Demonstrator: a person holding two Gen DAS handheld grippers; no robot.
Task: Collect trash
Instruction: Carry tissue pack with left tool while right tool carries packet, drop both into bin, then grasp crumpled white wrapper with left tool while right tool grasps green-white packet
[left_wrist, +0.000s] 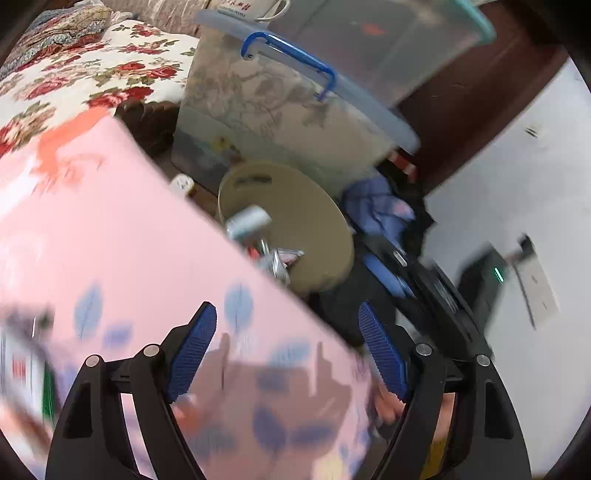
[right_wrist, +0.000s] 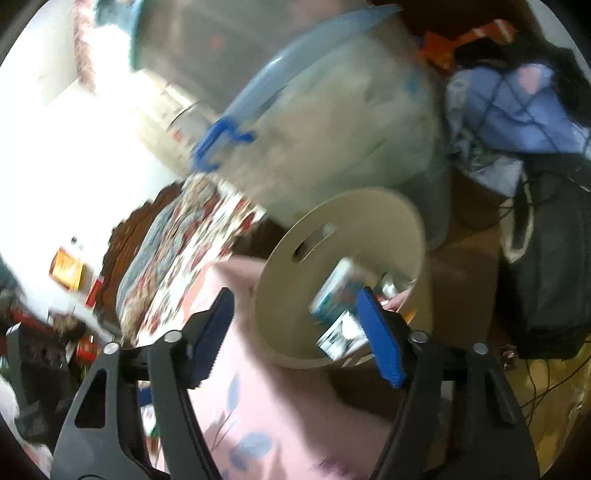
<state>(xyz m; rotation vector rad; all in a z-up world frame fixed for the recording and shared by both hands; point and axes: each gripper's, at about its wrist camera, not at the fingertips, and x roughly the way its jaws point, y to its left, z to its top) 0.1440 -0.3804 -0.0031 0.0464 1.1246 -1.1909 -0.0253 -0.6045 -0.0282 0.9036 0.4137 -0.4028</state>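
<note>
A big pink sheet with blue leaves (left_wrist: 122, 258) covered the bed in front of both grippers. Behind it stood a large clear storage box (left_wrist: 280, 122) with a blue latch. Below that box sat the round beige trash bin (right_wrist: 373, 221), just past the edge of the pink sheet, with its open mouth tipped toward the cameras. Inside it lay the trash: a small blue and white box (right_wrist: 334, 291) and some shiny wrappers (left_wrist: 277, 258). The right gripper (right_wrist: 295, 336) was the nearer one, right at the bin's mouth, with one blue pad in front of the rim. Its jaws stood apart with nothing between them. The left gripper (left_wrist: 288, 354) hung over the pink sheet, with the bin up ahead of it. Its jaws were wide apart and held nothing too.
</note>
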